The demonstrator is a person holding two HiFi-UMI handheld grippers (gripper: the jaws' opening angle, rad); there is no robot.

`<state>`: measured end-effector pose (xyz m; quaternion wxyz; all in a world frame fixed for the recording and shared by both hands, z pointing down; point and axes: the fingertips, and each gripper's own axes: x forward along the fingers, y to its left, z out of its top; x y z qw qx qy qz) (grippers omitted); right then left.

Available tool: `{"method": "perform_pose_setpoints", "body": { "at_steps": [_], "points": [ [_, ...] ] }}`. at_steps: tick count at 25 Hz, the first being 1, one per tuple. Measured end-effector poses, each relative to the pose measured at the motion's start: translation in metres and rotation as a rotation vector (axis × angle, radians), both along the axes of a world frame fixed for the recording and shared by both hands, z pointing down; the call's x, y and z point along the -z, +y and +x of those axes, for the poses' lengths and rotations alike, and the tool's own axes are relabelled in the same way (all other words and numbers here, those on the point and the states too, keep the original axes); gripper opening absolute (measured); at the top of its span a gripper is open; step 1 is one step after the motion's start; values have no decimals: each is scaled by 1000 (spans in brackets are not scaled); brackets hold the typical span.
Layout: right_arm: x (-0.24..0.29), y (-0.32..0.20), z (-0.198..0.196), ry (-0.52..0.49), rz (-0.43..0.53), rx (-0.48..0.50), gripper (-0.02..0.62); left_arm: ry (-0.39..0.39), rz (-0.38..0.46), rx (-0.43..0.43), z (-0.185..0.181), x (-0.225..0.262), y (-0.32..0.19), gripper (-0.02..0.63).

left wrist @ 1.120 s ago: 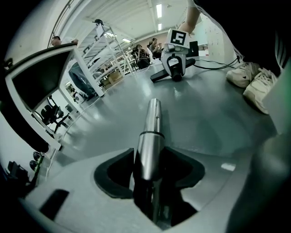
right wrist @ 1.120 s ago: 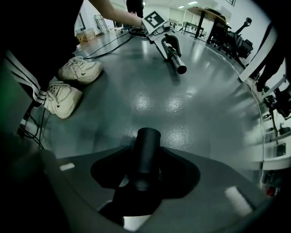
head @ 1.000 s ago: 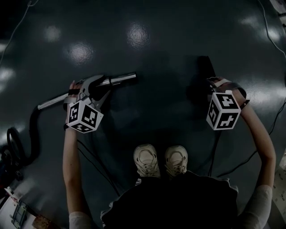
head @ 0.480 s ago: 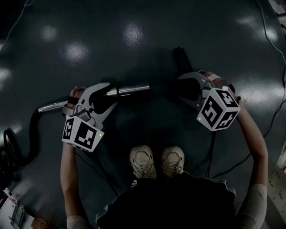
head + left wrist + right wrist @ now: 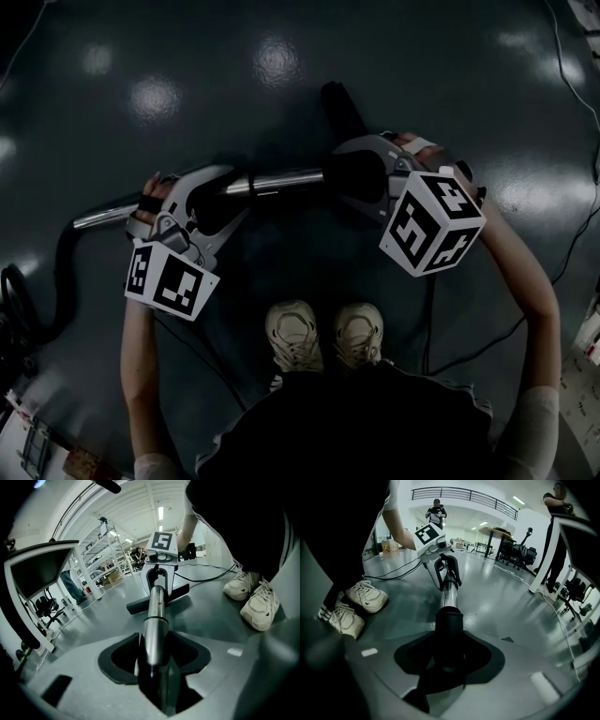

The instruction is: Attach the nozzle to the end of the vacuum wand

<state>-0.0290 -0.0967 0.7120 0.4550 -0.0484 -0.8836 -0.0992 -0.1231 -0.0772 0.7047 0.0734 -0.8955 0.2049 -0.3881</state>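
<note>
The left gripper (image 5: 217, 195) is clamped on the metal wand (image 5: 281, 180), which runs off toward 3 o'clock. The right gripper (image 5: 361, 176) pinches the black nozzle (image 5: 449, 620) by its collar, mouth at the wand's end, body slanting to 11 o'clock. The wand looks stiff and slick, best held near its end. The nozzle is probably light, rigid plastic (grip the collar, not the tip).

Head view, centre: the right gripper (image 5: 349, 174) is covering the point where the nozzle (image 5: 339, 103) and the vacuum wand (image 5: 286, 179) are meeting, so their joint is not showing. Lower left: the hose (image 5: 58, 281) is running off the frame's edge.
</note>
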Motion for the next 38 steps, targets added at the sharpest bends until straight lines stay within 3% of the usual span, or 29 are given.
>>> {"method": "perform_pose_setpoints", "body": {
  "at_steps": [10,16,22,25,27,28,30,31,32,34,36,38],
  "points": [
    [18,4,5,137,13,-3,189,-6,-3,-49,4,5,4,201],
    [17,7,-13,146,40,-8,186,-41,-4,-71,-4,-12,4,198],
    [24,3,-36,103,58,74,186,-8,21,-17,-2,0,-5,196],
    [12,2,-36,75,66,66,187,-15,30,4,-2,-10,-5,201],
    [19,-3,-38,-27,-7,-35,187,94,40,34,1,7,-8,204],
    [31,-9,-41,-117,-53,-126,171,218,49,87,-1,26,-15,196],
    [65,-36,-41,-359,-116,-361,71,566,83,298,-15,73,-36,137],
    [84,-53,-37,-492,-127,-486,25,720,115,415,-24,92,-48,92],
    [102,-71,-29,-618,-127,-610,6,820,162,512,-32,105,-58,13],
    [131,-97,-5,-844,-121,-839,6,921,261,635,-35,123,-72,2],
    [150,-107,19,-1023,-128,-1025,6,1045,300,718,-30,139,-77,3],
    [157,-108,36,-1098,-116,-1117,6,1162,285,773,-20,146,-83,3]
  ]
}}
